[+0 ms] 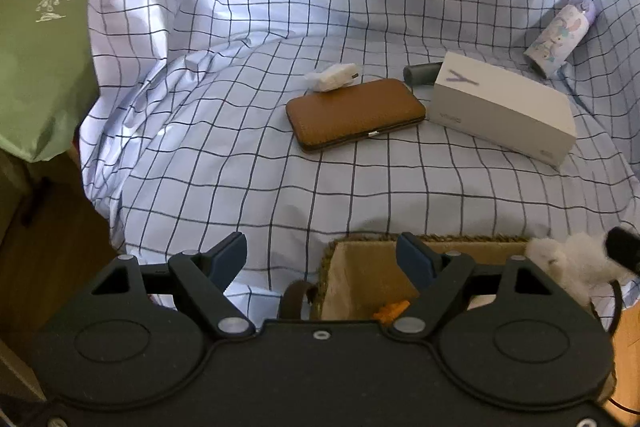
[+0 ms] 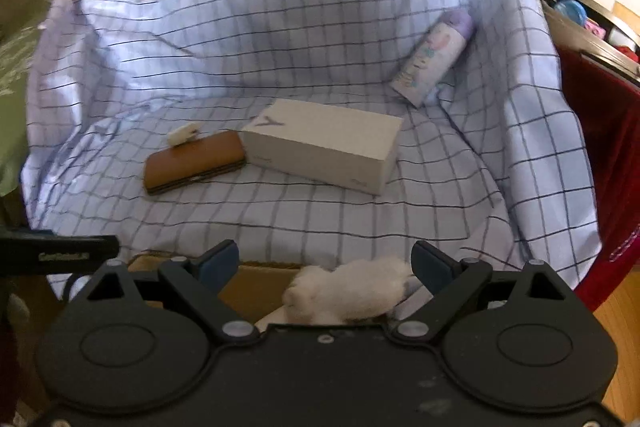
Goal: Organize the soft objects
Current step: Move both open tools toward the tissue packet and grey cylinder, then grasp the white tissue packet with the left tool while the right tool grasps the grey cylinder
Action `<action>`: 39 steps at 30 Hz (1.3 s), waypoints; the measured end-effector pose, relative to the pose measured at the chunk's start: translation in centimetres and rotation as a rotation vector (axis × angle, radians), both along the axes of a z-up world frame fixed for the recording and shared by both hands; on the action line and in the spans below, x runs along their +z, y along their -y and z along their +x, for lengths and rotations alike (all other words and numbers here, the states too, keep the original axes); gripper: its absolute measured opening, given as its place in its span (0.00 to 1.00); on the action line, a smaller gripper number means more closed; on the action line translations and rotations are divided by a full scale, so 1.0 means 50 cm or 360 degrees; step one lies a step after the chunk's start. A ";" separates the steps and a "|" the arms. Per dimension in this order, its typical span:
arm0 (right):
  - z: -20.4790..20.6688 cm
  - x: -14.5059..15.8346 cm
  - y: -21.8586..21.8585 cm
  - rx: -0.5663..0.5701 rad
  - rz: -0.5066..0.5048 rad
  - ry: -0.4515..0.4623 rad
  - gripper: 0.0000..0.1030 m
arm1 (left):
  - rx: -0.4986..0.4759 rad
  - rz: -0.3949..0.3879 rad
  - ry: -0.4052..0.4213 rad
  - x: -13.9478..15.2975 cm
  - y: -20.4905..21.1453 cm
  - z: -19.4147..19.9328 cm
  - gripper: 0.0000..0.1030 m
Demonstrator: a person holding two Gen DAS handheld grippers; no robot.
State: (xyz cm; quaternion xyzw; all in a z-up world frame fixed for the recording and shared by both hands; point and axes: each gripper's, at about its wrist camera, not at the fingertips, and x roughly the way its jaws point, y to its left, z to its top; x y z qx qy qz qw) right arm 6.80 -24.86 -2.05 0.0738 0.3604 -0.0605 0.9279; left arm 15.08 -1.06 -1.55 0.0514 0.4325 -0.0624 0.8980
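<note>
Left gripper [image 1: 322,259] spread wide, nothing between its blue pads, low centre over the rim of a woven straw basket with tan lining [image 1: 460,238]. Right gripper [image 2: 324,267] also spread; fluffy white plush toy [image 2: 352,291] lies between its fingers at bottom centre, contact unclear. Mid-frame on the blue-checked white cloth [image 1: 240,167]: flat brown leather case [image 1: 354,113] just beside a white rectangular box [image 1: 502,105]; pastel printed cylinder [image 1: 560,35] upper right

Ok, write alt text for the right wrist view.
An open right gripper hovers over a fluffy white plush toy at a basket's edge. Beyond, on a checked sheet, lie a brown wallet, white box and patterned bottle.
</note>
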 end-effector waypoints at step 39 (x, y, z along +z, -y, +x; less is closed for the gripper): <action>0.659 0.005 -0.021 0.0419 -0.0069 -0.0291 0.91 | -0.0021 -0.0120 -0.0236 -0.072 0.034 0.499 0.85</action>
